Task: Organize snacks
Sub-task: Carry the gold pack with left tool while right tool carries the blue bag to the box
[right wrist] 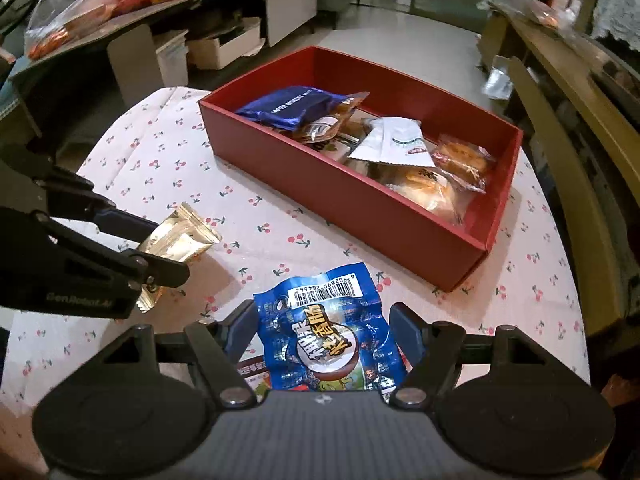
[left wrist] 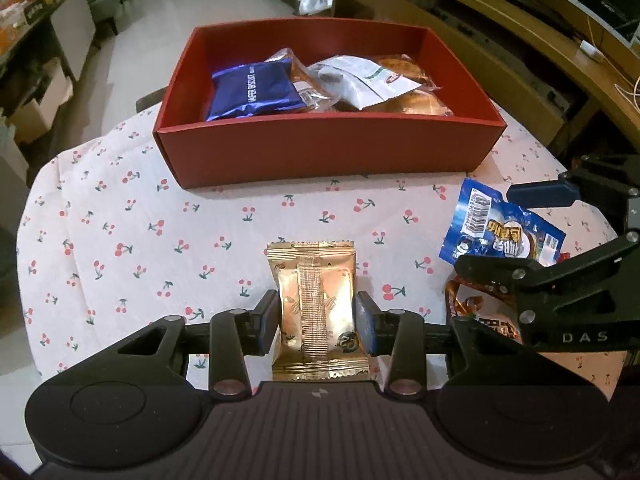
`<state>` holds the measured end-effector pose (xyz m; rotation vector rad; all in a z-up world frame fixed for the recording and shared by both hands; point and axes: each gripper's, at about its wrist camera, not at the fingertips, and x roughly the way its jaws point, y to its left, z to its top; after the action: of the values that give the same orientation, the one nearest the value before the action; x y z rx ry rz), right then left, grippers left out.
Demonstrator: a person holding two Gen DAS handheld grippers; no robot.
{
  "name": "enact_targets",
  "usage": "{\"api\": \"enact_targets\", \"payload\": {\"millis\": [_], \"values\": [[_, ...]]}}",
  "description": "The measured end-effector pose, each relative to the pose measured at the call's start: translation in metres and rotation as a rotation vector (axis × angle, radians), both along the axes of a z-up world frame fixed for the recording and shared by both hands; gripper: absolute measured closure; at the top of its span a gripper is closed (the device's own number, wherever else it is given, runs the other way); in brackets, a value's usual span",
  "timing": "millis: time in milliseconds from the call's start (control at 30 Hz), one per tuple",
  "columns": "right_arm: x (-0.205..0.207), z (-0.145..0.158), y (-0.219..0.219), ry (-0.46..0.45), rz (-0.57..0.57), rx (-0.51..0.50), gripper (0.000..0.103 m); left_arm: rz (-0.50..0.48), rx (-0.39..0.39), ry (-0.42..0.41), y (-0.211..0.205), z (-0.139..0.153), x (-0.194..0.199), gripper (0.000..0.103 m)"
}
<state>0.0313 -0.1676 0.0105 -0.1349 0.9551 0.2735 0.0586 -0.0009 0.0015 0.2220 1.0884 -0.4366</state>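
Two small snack packets are dealt with at once, one by each gripper, on a desk (left wrist: 120, 208) covered by a cherry-print cloth.

A gold packet (left wrist: 317, 308) is clamped across its width by the left gripper (left wrist: 317, 322), both fingers (left wrist: 266, 320) pressed against its side edges. Its long axis runs along the gripper's forward line, toward the red box (left wrist: 328, 152), with crimped seals at the near and far ends and a back seam facing up. It is judged light, crinkly and slightly puffed, so the foil may slip or collapse under a hard squeeze; a hold across the middle, as seen, seems sound.

A blue packet (right wrist: 328, 336) lies between the fingers (right wrist: 404, 332) of the right gripper (right wrist: 324, 340), its barcode end pointing ahead toward the box. The fingers stand on either side of it, but firm contact cannot be told from either view. It is judged soft, glossy and slippery, and is best taken across its fuller middle, not by the thin sealed edge. Other wrappers lie beneath it.

Several snacks are already held in the box, among them a dark blue biscuit pack (left wrist: 252, 90) and a white sachet (left wrist: 360, 80).
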Motion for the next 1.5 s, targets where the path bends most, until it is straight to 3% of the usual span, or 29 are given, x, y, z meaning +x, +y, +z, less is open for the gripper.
{"api": "enact_targets", "payload": {"millis": [633,1500], "values": [[0.0,-0.004,-0.006,-0.004,-0.102,0.027,0.016,-0.014,0.013,0.003,-0.005,-0.003,-0.002,0.054],[0.018,0.03,-0.023,-0.116,-0.203,0.098,0.016,0.029,-0.032,-0.119,-0.023,0.03,0.017,0.054]]}}
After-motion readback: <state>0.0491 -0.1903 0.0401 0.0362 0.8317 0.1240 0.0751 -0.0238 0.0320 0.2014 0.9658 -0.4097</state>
